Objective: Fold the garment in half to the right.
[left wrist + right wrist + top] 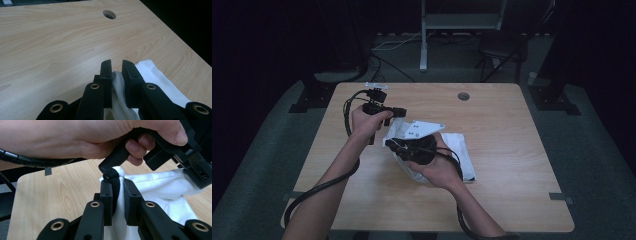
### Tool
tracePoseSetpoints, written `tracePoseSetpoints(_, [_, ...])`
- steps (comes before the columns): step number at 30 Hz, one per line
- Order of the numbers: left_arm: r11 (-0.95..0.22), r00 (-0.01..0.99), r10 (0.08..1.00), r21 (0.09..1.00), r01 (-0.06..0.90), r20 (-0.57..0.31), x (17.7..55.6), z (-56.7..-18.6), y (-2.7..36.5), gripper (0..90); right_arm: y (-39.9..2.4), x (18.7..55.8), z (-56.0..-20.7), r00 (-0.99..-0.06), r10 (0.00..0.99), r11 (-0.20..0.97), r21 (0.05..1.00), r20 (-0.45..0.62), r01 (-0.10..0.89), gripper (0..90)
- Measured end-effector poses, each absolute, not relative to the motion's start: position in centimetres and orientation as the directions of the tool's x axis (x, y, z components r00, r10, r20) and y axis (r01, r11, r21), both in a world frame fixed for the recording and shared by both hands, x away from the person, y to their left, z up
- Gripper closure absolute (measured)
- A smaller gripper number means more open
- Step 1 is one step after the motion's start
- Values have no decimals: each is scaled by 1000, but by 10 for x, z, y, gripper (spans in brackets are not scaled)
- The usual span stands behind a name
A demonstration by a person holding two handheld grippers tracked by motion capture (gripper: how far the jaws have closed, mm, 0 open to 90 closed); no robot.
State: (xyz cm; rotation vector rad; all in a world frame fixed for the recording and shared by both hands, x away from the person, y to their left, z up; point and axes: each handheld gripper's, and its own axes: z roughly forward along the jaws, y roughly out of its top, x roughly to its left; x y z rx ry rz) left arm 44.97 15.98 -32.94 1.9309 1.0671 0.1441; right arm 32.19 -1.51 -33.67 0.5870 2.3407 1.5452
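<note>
Item: white cloth point(160, 187), soft, creased, partly lifted off the wooden counter point(55, 45). Left gripper point(117, 65) fingers pinch one fold. Right gripper point(117, 185) fingers pinch another.

Dim lab or recording room — pale wood surface point(492, 165) with cable port point(463, 96), dark curtained surround, grey carpet, floor cables point(392, 44), white metal stand point(424, 40) — black chair point(502, 47) behind

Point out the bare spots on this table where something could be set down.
Bare wood runs right of the white cloth to the wooden table edge, and along the far edge around the round cable hole. The middle-left, where both tools hold the cloth, is crowded.
</note>
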Motion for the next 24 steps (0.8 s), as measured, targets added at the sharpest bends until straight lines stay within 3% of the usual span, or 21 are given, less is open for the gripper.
tracePoseSetpoints(24, [-287, 648, 708, 725, 626, -279, 455, -341, 125, 845, -53, 321, -345, -845, 535, 314, 923, 21, 221, 801])
